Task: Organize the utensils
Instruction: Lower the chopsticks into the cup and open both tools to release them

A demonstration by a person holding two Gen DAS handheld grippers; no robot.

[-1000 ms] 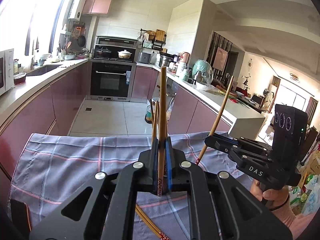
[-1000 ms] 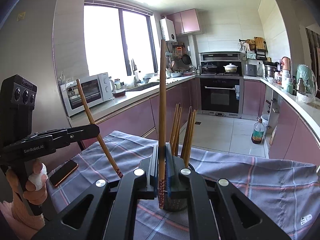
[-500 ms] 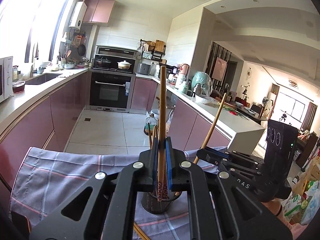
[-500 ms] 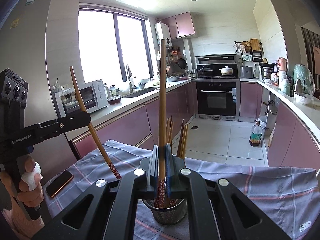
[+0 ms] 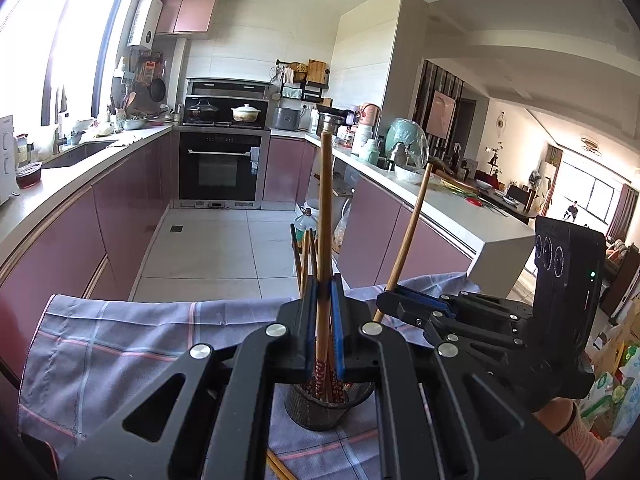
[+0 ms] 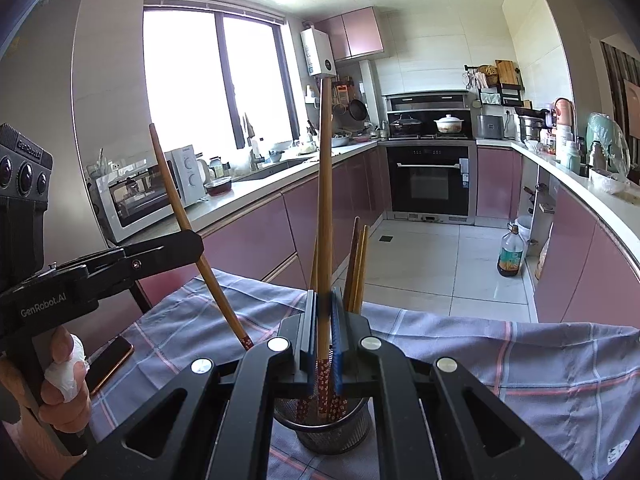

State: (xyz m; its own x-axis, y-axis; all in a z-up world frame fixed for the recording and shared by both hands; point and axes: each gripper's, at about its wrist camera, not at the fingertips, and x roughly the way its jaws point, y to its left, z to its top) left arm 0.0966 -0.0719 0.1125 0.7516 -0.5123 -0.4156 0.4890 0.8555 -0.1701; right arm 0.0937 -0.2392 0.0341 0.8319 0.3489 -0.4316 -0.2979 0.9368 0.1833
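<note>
Here, going left to right, the left gripper (image 5: pixel 324 320) clenches a smooth brown wooden chopstick with a red patterned tip (image 5: pixel 325 240), upright above the round dark wire-mesh utensil cup (image 5: pixel 320 408) holding more chopsticks. The right gripper (image 6: pixel 325 332) grips a second like chopstick (image 6: pixel 325 220), its tip inside the cup (rim partly hidden by black jaws). A checked lilac cloth (image 6: pixel 520 360) lies beneath; a dark phone (image 6: pixel 110 362) rests at its left.
</note>
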